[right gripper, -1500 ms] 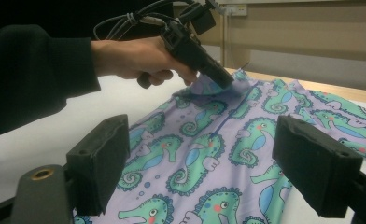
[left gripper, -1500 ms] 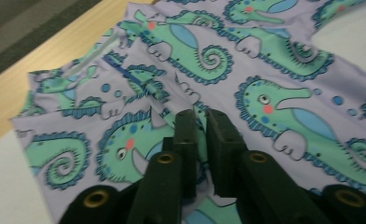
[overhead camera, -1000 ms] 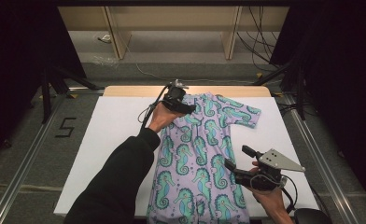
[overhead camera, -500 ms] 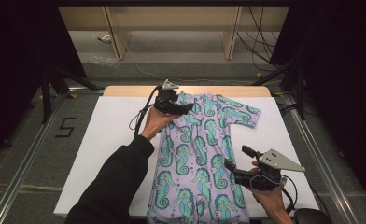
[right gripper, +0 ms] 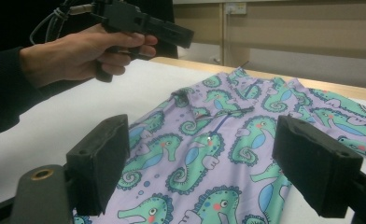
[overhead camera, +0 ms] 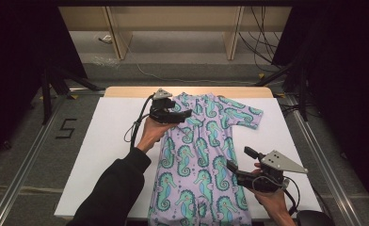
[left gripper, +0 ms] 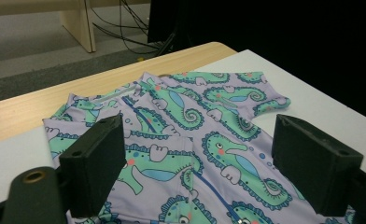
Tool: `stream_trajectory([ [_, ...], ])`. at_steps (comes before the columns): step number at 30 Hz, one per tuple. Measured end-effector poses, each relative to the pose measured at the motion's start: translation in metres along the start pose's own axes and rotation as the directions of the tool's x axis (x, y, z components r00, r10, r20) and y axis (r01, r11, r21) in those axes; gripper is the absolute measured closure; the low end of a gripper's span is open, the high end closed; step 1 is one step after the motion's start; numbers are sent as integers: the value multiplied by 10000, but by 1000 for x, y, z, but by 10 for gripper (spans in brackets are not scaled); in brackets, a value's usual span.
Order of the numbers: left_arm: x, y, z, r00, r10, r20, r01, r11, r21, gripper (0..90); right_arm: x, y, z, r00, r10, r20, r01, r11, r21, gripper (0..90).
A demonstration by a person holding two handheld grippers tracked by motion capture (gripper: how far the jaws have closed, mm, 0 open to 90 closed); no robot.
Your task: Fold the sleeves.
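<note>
The romper point(overhead camera: 201, 160) lies face up down the middle of the table point(overhead camera: 93, 155), collar at the far edge, legs hanging off the near edge. Its left sleeve is folded in over the chest, while the right sleeve point(overhead camera: 244, 115) is spread out flat.

The left gripper point(overhead camera: 185, 114) hangs just above the folded sleeve near the collar. Its jaws have just been opening and now stand wide apart, with nothing between them; in the left gripper view the cloth lies free below the pads. The right gripper point(overhead camera: 241, 160) waits beside the romper's right edge at waist level, jaws also spread and empty.

This looks like a fold in progress: the first sleeve seems to be laid and let go. The next move probably calls for taking the spread sleeve by its cuff and carrying it across the chest to meet the first one. Either gripper would need to come down low enough to pinch only the sleeve's layers without dragging the body askew.
</note>
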State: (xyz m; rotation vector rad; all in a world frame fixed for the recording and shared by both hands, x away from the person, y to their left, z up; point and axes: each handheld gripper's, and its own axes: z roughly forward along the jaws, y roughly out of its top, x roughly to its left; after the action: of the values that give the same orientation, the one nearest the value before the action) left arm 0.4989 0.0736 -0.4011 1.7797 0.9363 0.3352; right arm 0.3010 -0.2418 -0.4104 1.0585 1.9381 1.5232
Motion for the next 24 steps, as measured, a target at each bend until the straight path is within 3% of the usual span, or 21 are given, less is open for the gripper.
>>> stream_trajectory([
  [15,-17,-8,-22,9989,416,233,-409,9987,-304,155,-1,0,-1,10000,34,18,-34,10000,-14,200],
  [16,-17,-9,-27,9992,300,272,-285,9982,-535,156,-1,1,-1,10000,32,11,-32,10000,-20,199],
  [24,-21,-11,-36,9987,381,329,-357,9969,-706,156,-1,1,-1,10000,12,3,-12,10000,-42,200],
])
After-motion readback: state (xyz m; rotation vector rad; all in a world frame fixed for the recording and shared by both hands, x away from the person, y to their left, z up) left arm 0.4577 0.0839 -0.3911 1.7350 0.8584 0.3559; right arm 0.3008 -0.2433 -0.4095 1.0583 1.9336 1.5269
